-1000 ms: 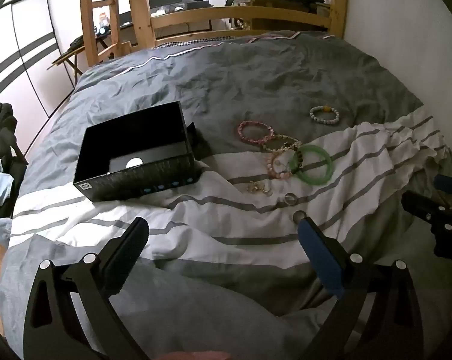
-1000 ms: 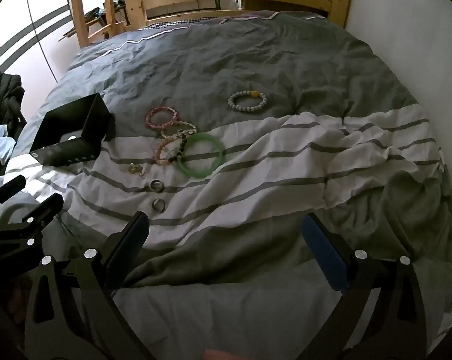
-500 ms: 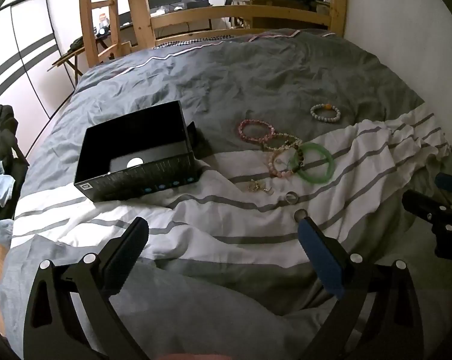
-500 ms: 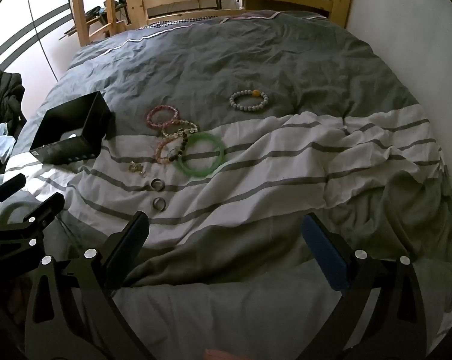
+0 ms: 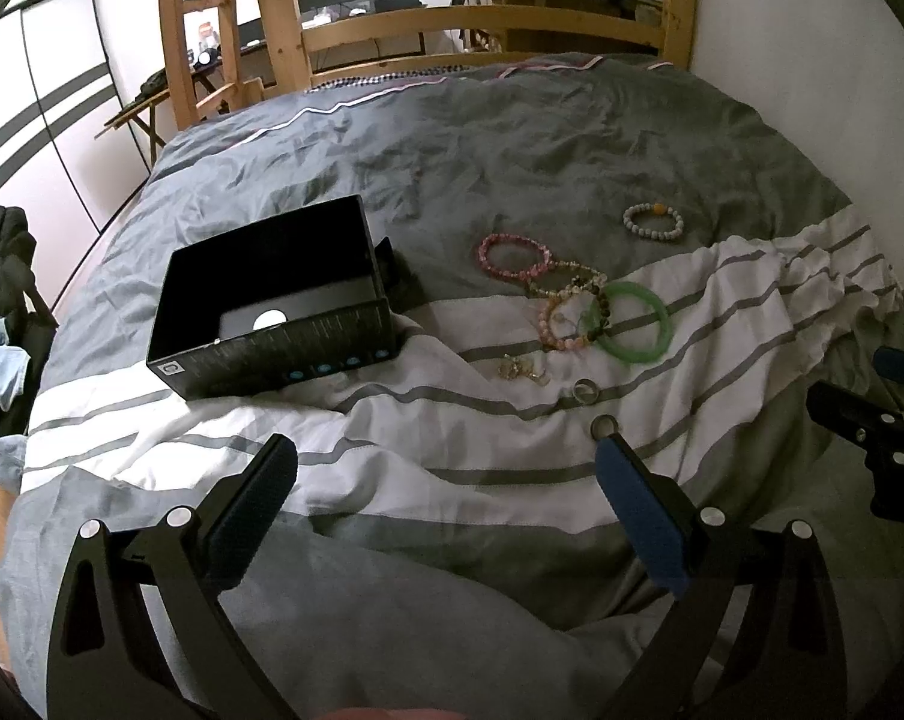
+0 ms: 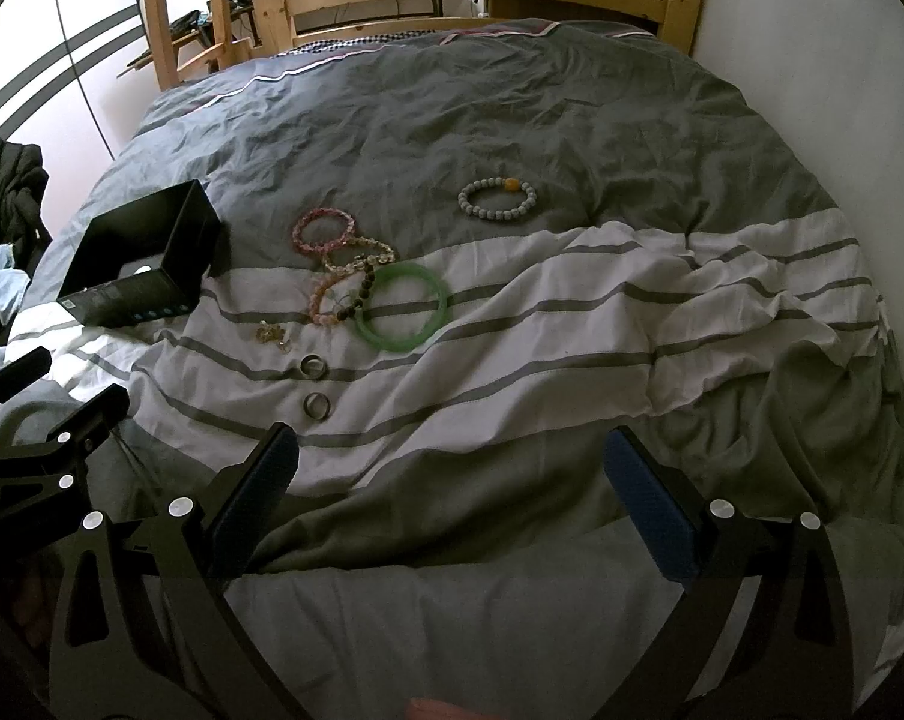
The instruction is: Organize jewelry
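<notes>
Hovering left tool (image 5: 446, 468), right tool (image 6: 449, 462), jaws apart

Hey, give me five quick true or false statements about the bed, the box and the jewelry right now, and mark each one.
1. The translucent green bangle lies inside the open black cardboard box. False: it lies on the striped duvet, to the right of the box.
2. Two metal rings lie on the duvet nearer the camera than the bangle. True.
3. The left hand-held gripper is shut on a ring. False: it is open and holds nothing.
4. The grey beaded bracelet with one amber bead lies apart from the other bracelets. True.
5. The right hand-held gripper is open. True.
</notes>
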Motion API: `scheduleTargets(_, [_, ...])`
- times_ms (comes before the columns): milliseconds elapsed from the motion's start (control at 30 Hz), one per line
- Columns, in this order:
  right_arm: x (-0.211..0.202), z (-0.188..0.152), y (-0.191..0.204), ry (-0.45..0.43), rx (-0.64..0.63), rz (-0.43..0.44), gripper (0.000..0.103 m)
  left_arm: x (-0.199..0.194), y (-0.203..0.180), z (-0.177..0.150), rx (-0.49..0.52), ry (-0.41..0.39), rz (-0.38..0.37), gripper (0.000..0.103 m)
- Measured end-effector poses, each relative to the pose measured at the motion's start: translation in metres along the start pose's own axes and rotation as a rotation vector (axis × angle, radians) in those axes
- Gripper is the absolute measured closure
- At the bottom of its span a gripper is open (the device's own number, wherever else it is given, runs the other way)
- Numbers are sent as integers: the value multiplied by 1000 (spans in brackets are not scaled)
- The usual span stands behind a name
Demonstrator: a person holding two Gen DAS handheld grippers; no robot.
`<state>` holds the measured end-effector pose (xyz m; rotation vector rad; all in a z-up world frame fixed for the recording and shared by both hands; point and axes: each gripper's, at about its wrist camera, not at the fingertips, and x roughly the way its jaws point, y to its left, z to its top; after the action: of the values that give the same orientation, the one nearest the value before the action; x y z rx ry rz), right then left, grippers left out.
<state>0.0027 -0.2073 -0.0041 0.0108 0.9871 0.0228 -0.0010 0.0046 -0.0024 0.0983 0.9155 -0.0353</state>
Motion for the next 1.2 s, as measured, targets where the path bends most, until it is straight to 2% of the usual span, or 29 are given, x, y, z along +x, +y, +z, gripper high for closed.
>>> scheduleTargets(1200, [4, -1, 1, 10, -8, -6, 3, 9, -7, -1, 13, 27, 3, 5])
